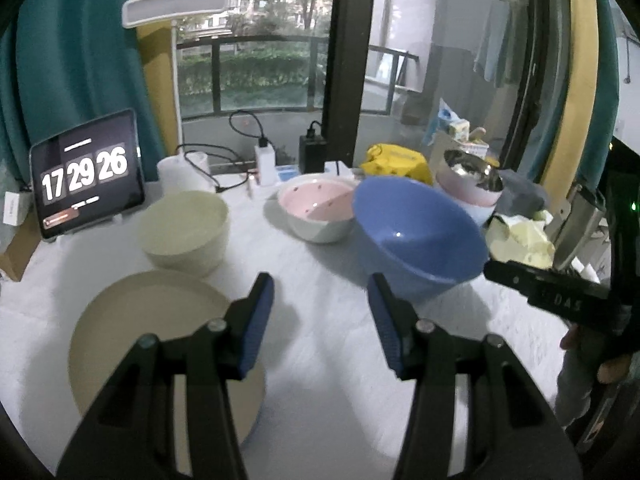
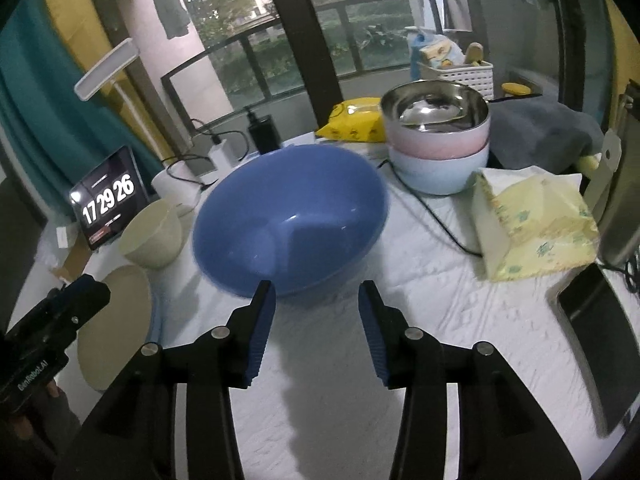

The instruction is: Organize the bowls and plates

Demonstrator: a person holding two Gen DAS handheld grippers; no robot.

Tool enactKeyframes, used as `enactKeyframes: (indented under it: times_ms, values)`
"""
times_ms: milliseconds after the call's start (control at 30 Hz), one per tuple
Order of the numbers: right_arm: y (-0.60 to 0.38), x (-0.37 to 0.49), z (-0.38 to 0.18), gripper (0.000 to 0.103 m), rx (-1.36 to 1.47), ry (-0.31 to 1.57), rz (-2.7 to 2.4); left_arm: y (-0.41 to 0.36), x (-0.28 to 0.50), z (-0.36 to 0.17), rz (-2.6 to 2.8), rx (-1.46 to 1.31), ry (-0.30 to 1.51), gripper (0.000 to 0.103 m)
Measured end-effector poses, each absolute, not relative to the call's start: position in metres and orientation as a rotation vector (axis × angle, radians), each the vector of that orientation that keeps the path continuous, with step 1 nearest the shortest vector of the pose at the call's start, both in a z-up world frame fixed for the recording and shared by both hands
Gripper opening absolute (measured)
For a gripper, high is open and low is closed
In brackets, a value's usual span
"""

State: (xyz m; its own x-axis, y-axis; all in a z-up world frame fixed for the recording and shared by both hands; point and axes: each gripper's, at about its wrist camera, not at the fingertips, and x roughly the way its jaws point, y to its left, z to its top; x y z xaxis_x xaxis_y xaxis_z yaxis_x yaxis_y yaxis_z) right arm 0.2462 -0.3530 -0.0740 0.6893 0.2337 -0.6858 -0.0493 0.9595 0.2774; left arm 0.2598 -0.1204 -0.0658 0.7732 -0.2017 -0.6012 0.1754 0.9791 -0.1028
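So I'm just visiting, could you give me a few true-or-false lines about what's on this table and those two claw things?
1. The blue bowl sits on the table with nothing inside. True.
2. The metal bowl stands alone on the cloth. False: it tops a stack, nested in a pink bowl over a pale blue one.
3. The right gripper is clamped on the blue bowl's rim. False: its jaws are apart and grip nothing.
4. The beige plate lies flat near the left gripper. True.
5. The tablet shows a cartoon. False: it shows large clock digits.
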Motion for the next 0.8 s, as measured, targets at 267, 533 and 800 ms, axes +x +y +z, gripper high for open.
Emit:
enactKeyframes:
  times_ms: [267, 533, 800]
  values:
    - [-0.37, 0.267, -0.082, 0.046, 0.255, 0.79, 0.158, -0.146, 0.284, -0.07, -0.217, -0.027, 0.656, 0.05]
    - [-0.374, 0.285, -0.097, 0.046, 0.275, 0.809, 0.162, -0.169, 0.306, -0.089, -0.227, 0.016, 0.698, 0.05]
    - [-0.373, 0.292, -0.108, 0.046, 0.274, 0.823, 0.167, -0.181, 0.319, -0.109, -0.238, 0.023, 0.741, 0.05]
